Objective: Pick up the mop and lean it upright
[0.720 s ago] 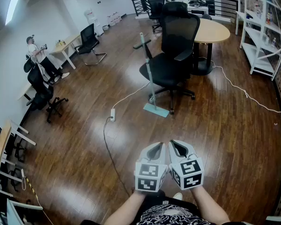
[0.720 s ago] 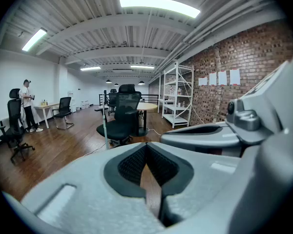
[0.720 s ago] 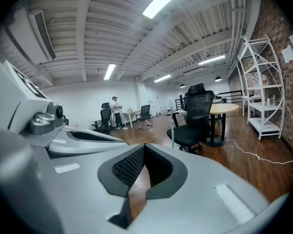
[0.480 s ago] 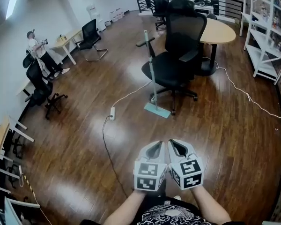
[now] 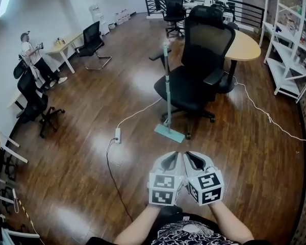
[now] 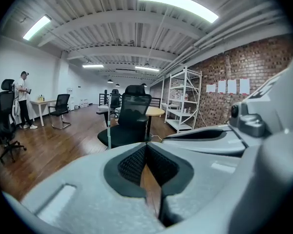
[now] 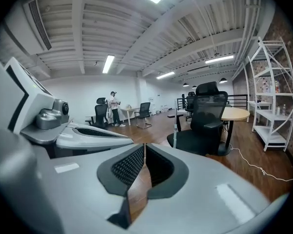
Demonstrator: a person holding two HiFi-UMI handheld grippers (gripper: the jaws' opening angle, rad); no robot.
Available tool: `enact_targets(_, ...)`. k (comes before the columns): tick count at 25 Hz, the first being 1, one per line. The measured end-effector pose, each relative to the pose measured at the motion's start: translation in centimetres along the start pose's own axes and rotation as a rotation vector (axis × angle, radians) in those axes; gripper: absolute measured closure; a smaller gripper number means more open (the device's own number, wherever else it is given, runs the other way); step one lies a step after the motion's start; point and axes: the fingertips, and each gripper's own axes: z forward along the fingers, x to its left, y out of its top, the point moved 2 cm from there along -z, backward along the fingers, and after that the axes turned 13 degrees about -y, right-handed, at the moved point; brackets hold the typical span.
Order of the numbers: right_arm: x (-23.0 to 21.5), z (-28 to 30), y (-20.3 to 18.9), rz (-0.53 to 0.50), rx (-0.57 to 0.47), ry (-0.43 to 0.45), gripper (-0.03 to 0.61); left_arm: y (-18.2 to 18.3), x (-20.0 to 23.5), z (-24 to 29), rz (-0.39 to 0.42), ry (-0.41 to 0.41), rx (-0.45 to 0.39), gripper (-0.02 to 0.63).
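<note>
The mop [image 5: 168, 88] stands upright, its pale pole leaning against a black office chair [image 5: 199, 70], its flat teal head [image 5: 169, 133] on the wooden floor. My left gripper [image 5: 169, 160] and right gripper [image 5: 193, 159] are side by side close to my body, well short of the mop. Both are shut with nothing between their pads. In the left gripper view the shut left gripper [image 6: 145, 147] points towards the chair [image 6: 129, 126] and the mop pole [image 6: 109, 136]. The right gripper view shows the shut right gripper [image 7: 144, 148], with the pole [image 7: 175, 126] beside the chair [image 7: 205, 126].
A white power strip [image 5: 117, 135] with trailing cables lies on the floor left of the mop. A round wooden table [image 5: 247, 44] stands behind the chair, white shelving [image 5: 290, 45] at the right. A person [image 5: 29, 52], desks and other office chairs [image 5: 33, 103] are along the left wall.
The head view has shifted slightly, so the chair and mop appear a bit larger. Both grippers stay side by side and shut. The mop has not moved.
</note>
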Motion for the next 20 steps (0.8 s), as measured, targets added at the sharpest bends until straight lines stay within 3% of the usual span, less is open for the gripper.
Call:
enact_targets(7, 1.9, 6.6, 3.3, -0.011, -0.016, -0.023, 0.56, 2.6, 7.0, 1.7, 0.004, -0.02, -0.023, 0.609)
enact_targets(13, 2.3, 11.0, 4.2, 0.01, -0.008, -0.037, 0.558, 2.6, 11.2, 3.4, -0.02, -0.028, -0.008, 0.609)
enact_targets(20, 0.0, 17.2, 6.0, 0.026, -0.02, -0.031, 0.551, 4.5, 15.5, 8.1, -0.01, -0.011, 0.014, 0.609)
